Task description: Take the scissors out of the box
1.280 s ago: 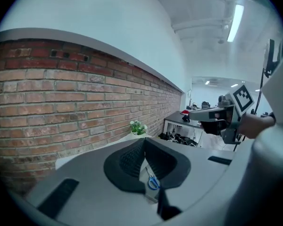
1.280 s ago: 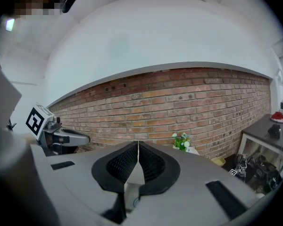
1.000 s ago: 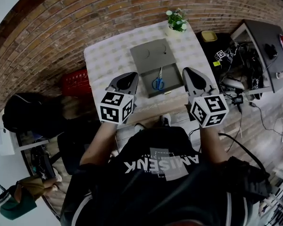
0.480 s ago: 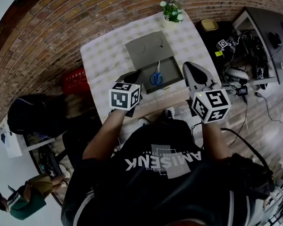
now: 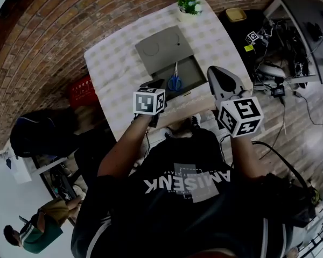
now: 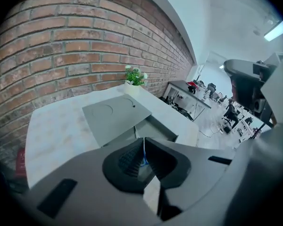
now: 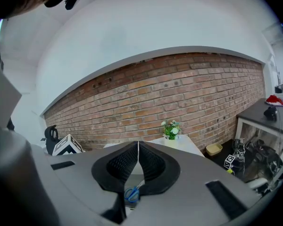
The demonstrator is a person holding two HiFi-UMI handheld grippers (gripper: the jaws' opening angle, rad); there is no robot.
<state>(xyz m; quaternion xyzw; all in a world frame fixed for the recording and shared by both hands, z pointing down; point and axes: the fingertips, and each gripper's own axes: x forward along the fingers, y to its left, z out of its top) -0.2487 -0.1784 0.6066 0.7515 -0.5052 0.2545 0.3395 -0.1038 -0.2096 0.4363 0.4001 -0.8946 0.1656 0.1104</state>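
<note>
- Head view: the scissors (image 5: pixel 174 82), blue-handled, lay inside the open grey box (image 5: pixel 196 69) on the table (image 5: pixel 110 71), upper middle of the frame, its lid (image 5: pixel 159 43) folded back beyond. The left gripper (image 5: pixel 154 84) sat just lower left of the box's near edge; the right gripper (image 5: pixel 211 70) was at its right side. Neither touched the scissors.
- Left gripper view: jaws pressed together, nothing between them. The tips pointed at the box (image 6: pixel 156 128), and a sliver of the scissors (image 6: pixel 144 160) showed in the slit behind the tips.
- Right gripper view: jaws likewise pressed together and empty. The scissors (image 7: pixel 131 193) showed low in the frame, below the pads.
- Judgement: approach step, grasp not yet begun. The next move calls for spreading one claw, lowering it over the handles or blades, then pinching.
</note>
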